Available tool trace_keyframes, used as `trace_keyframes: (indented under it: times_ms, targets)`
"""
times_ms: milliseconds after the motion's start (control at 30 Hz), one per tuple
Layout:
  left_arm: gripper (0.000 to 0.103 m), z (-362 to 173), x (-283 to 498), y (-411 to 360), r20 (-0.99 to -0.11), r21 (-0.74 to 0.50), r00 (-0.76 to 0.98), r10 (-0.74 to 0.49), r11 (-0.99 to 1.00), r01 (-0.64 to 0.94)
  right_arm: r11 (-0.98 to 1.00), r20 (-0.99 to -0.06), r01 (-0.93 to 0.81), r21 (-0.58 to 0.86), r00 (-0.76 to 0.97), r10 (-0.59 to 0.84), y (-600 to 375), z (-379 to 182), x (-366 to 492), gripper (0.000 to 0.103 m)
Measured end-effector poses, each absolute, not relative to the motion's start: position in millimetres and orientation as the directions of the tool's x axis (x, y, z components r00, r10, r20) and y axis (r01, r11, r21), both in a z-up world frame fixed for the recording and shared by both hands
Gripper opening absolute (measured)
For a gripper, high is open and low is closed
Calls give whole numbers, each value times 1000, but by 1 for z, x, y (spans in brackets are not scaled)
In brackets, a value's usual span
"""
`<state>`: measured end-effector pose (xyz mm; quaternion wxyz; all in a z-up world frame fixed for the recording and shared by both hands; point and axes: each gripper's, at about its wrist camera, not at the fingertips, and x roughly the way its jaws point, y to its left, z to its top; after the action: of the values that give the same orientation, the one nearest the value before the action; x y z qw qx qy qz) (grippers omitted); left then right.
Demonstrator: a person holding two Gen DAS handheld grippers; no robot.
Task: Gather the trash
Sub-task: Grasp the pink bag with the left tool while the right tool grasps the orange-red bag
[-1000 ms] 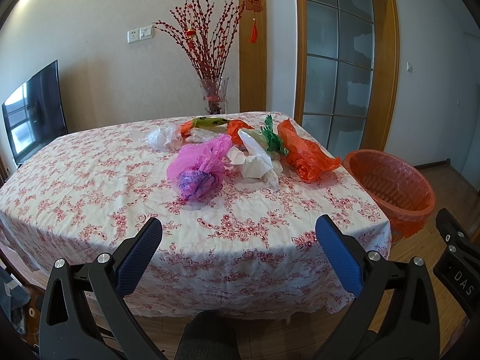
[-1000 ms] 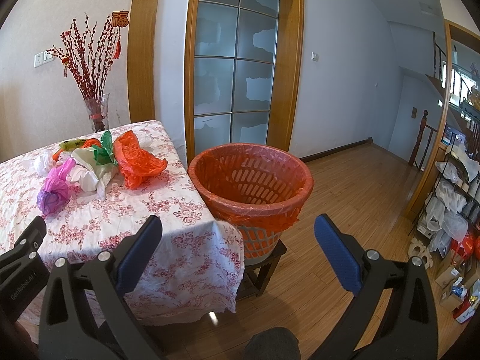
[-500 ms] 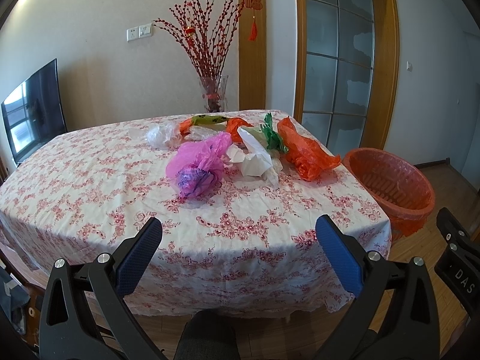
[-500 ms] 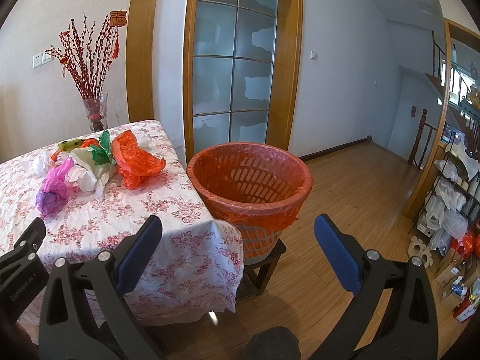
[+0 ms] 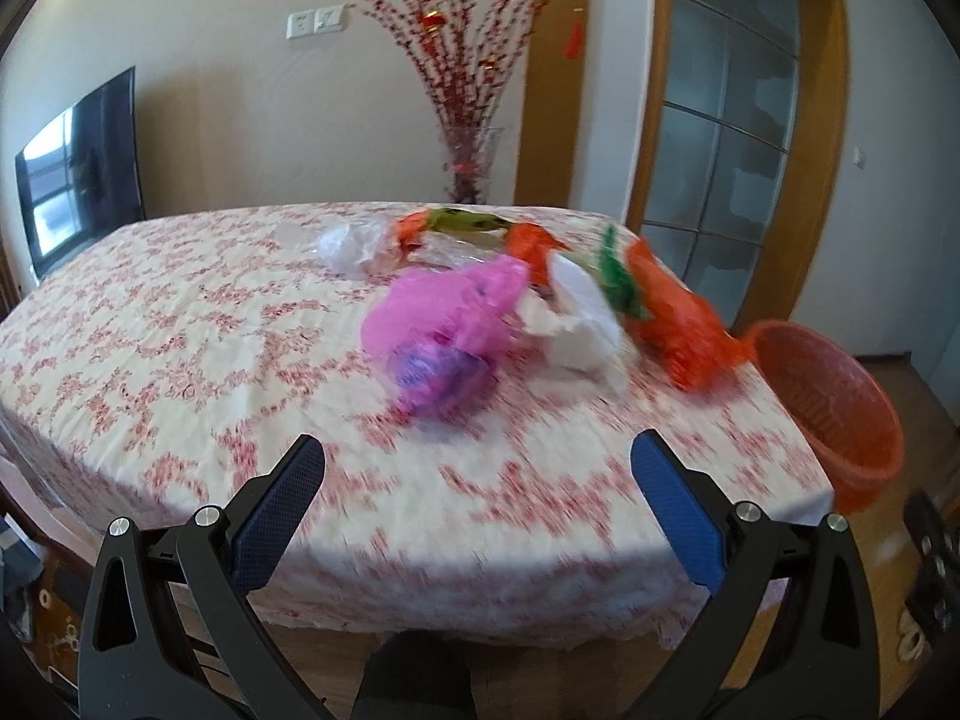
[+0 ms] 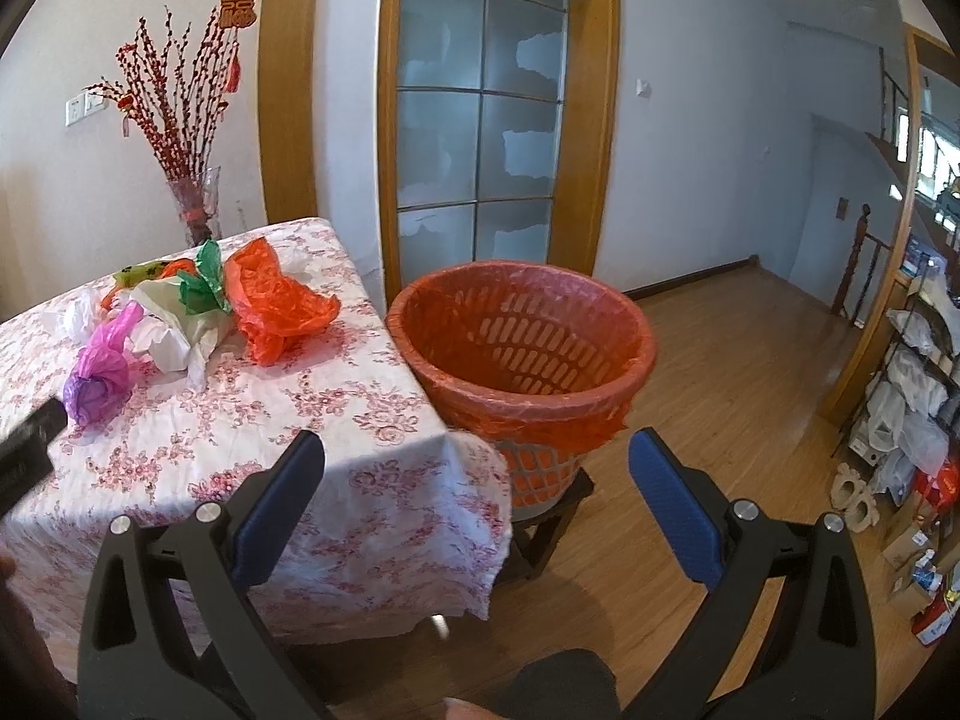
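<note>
Crumpled plastic bags lie on the flowered tablecloth (image 5: pixel 180 330): a pink and purple bag (image 5: pixel 444 330), a white bag (image 5: pixel 576 324), a green scrap (image 5: pixel 618 276), an orange bag (image 5: pixel 678 324) and a clear bag (image 5: pixel 354 246). The orange waste basket (image 6: pixel 522 348) stands on a low stool beside the table's right end; it also shows in the left wrist view (image 5: pixel 834 402). My left gripper (image 5: pixel 477 480) is open and empty over the table's near edge, short of the pink bag. My right gripper (image 6: pixel 477 480) is open and empty, in front of the basket.
A vase of red branches (image 5: pixel 468 120) stands behind the table's far edge. A TV (image 5: pixel 78 162) hangs at the left. A glass door (image 6: pixel 480 108) is behind the basket. Shelves with bags and boxes (image 6: pixel 912 396) line the right wall. Wood floor (image 6: pixel 720 390) lies right of the basket.
The left gripper has moved forward and a little up toward the table, so the bags look closer and blurred. The right gripper has shifted slightly toward the basket.
</note>
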<state>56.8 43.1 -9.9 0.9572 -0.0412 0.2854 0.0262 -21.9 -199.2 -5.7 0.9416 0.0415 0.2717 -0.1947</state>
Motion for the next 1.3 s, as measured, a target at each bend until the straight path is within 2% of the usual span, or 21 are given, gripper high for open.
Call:
trace_keyframes:
  times_ms: [200, 433, 733, 900, 933, 1067, 1167, 1300]
  targets:
    - [101, -11, 103, 58, -562, -45, 825, 63, 993, -106, 943, -528, 331, -15, 798, -289, -193, -10, -4, 99]
    - [99, -24, 146, 59, -626, 4, 777, 73, 996, -90, 952, -544, 307, -21, 795, -268, -189, -14, 14, 99]
    - [80, -36, 173, 75, -689, -58, 725, 7, 996, -65, 955, -567, 296, -27, 782, -258, -184, -20, 34, 99]
    - [80, -47, 187, 87, -733, -108, 679, -37, 992, -62, 959, -574, 281, -27, 781, -245, -178, -22, 46, 99]
    - [78, -48, 188, 90, -737, -128, 674, -51, 990, -65, 960, -575, 278, -27, 781, -242, -177, -23, 48, 99]
    - [57, -47, 190, 102, -727, -173, 681, -87, 983, -59, 964, -576, 263, -33, 784, -233, -170, -23, 55, 99]
    - [50, -44, 189, 107, -719, -181, 688, -102, 983, -43, 968, -573, 248, -38, 788, -224, -165, -22, 62, 99]
    - [49, -37, 188, 115, -706, -163, 702, -95, 986, -31, 974, -558, 224, -36, 804, -206, -158, -16, 77, 99]
